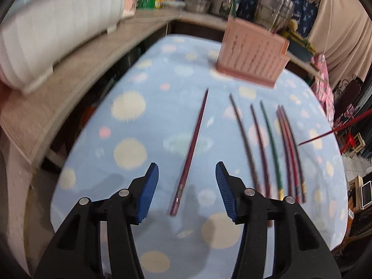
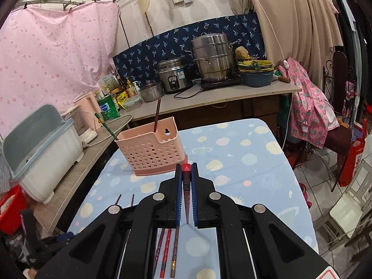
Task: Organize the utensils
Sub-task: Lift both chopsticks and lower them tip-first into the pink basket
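Red-tipped, one chopstick [image 2: 186, 186] sits clamped in our right tool [image 2: 186, 169], pointing toward the pink perforated basket [image 2: 148, 153] on the desk [image 2: 244, 153] — two chopsticks already stand in it. Our left tool [image 1: 187, 193] hovers with its jaws spread wide over a lone dark red chopstick [image 1: 190, 148]; beside it lie five more chopsticks [image 1: 272, 148] in a loose row.
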Tool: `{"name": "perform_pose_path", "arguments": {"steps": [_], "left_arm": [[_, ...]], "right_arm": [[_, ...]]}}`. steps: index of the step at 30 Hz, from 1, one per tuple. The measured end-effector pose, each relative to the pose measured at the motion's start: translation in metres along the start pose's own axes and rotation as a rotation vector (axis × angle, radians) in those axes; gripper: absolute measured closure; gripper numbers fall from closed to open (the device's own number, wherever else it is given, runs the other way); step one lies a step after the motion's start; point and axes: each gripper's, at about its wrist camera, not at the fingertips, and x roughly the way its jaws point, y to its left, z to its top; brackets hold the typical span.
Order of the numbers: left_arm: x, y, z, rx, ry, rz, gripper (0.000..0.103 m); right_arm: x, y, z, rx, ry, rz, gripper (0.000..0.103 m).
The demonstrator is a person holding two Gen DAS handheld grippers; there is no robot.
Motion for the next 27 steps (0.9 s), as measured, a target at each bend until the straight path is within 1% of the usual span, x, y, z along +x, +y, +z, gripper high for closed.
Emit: {"name": "perform_pose_path", "arguments": {"steps": [2,4,5,6,8,9,11,12,14,17,18,21,24,27], "left_arm": [[0.012,0.004,-0.011,-0.010,0.037,-0.001,0.055],[0.019,0.004,-0.019,-0.005,0.052,0.005,0.057],[0.022,0.005,-0.021,-0.002,0.060,0.010,0.061],[0.025,0.006,-0.023,-0.003,0.067,0.003,0.067],[0.031,0.008,-0.027,-0.011,0.089,0.003,0.072],[0.030,0.008,-0.028,-0.007,0.076,0.006,0.074],[0.031,0.008,-0.029,0.000,0.075,0.009,0.078],[0.031,0.008,-0.029,0.003,0.077,0.003,0.086],[0.032,0.006,-0.030,0.011,0.080,0.006,0.093],[0.029,0.004,-0.030,0.014,0.087,-0.016,0.095],[0.028,0.003,-0.029,0.015,0.085,-0.012,0.095],[0.016,-0.001,-0.023,0.013,0.061,-0.010,0.096],[-0.006,-0.003,-0.010,0.000,0.011,-0.024,0.096],[-0.034,-0.005,0.013,-0.013,-0.061,-0.038,0.096]], "right_arm": [[-0.002,0.002,0.000,-0.009,-0.004,-0.006,0.096],[-0.004,0.003,-0.002,-0.011,-0.006,-0.008,0.096],[-0.004,0.004,-0.002,-0.012,-0.007,-0.010,0.096],[-0.004,0.004,-0.002,-0.012,-0.006,-0.010,0.096],[-0.005,0.004,-0.002,-0.012,-0.006,-0.011,0.096],[-0.005,0.004,-0.002,-0.012,-0.006,-0.010,0.096],[-0.007,0.002,-0.003,-0.010,-0.007,-0.012,0.096],[-0.007,0.002,-0.003,-0.010,-0.006,-0.013,0.096],[-0.008,0.001,-0.003,-0.010,-0.007,-0.013,0.096],[-0.009,0.000,-0.004,-0.008,-0.007,-0.014,0.096],[-0.009,0.000,-0.004,-0.008,-0.007,-0.014,0.096],[-0.009,0.000,-0.004,-0.011,-0.011,-0.015,0.096],[-0.013,-0.002,-0.002,-0.012,-0.022,-0.016,0.096],[-0.016,-0.003,0.005,-0.012,-0.039,-0.013,0.096]]}}
